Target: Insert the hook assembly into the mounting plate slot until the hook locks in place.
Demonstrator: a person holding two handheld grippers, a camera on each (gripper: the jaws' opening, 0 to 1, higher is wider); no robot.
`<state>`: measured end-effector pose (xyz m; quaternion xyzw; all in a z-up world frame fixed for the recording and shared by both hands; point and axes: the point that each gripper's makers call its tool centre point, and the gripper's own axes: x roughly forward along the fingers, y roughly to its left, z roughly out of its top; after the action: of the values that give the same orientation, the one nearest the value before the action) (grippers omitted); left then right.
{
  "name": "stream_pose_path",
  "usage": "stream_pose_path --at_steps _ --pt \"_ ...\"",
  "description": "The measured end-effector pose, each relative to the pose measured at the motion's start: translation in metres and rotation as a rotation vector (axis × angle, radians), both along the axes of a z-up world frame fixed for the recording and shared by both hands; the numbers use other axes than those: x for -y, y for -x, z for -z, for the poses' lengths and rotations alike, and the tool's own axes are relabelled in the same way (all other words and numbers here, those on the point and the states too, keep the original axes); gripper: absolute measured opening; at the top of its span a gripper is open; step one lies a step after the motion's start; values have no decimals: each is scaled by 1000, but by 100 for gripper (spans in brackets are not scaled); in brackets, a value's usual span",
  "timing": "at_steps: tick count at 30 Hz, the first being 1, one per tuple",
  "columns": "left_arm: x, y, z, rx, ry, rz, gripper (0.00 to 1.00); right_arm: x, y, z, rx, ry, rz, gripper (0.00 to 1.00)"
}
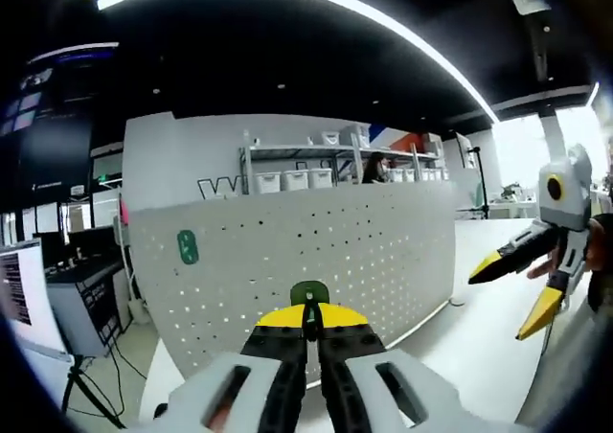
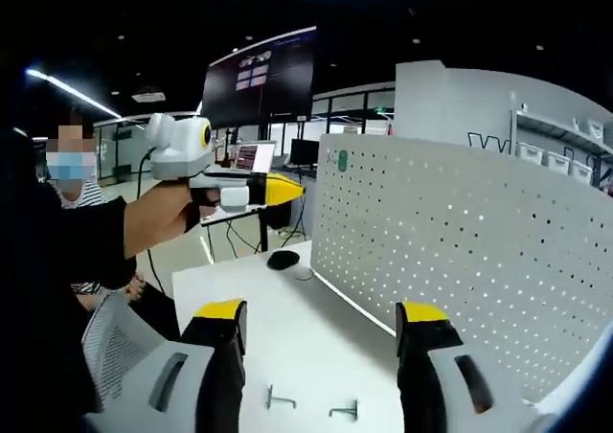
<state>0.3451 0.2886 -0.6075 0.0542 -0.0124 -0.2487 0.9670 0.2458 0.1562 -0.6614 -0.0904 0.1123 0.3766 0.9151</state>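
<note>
I see the left gripper (image 1: 308, 323) raised toward the white pegboard (image 1: 316, 261), jaws pinched on a green hook assembly (image 1: 309, 294) at twelve o'clock. The right gripper (image 2: 321, 323) hangs spread wide above the table (image 2: 287, 308); two metal hooks (image 2: 311, 404) lie at six o'clock.

Left gripper (image 1: 309, 323): the 2 yellow-tipped jaws are closed together, with a small dark green piece pinched between the tips. In the right gripper view this unit (image 2: 273, 192) is raised level at about chest height, jaws pointing right, gripped by the person's hand (image 2: 165, 217) on a forearm reaching out from a dark sleeve.

Right gripper (image 2: 321, 323): the 2 jaws stand wide apart, nothing between them. In the left gripper view it (image 1: 517, 284) hangs at the right edge, jaws spread and angled down-left.
</note>
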Motion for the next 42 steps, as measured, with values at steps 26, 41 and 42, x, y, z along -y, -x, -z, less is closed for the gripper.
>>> stream_pose_path --at_steps 26,41,42 --pt "-23 -118 -42 131 63 -220 2 21 -9 11 -15 -7 54 61" --pt "-18 -134 -35 127 45 -238 2 29 -15 14 -27 -4 59 60" --pt "-17 -134 -35 130 41 -237 2 28 -15 14 -27 -3 57 60"
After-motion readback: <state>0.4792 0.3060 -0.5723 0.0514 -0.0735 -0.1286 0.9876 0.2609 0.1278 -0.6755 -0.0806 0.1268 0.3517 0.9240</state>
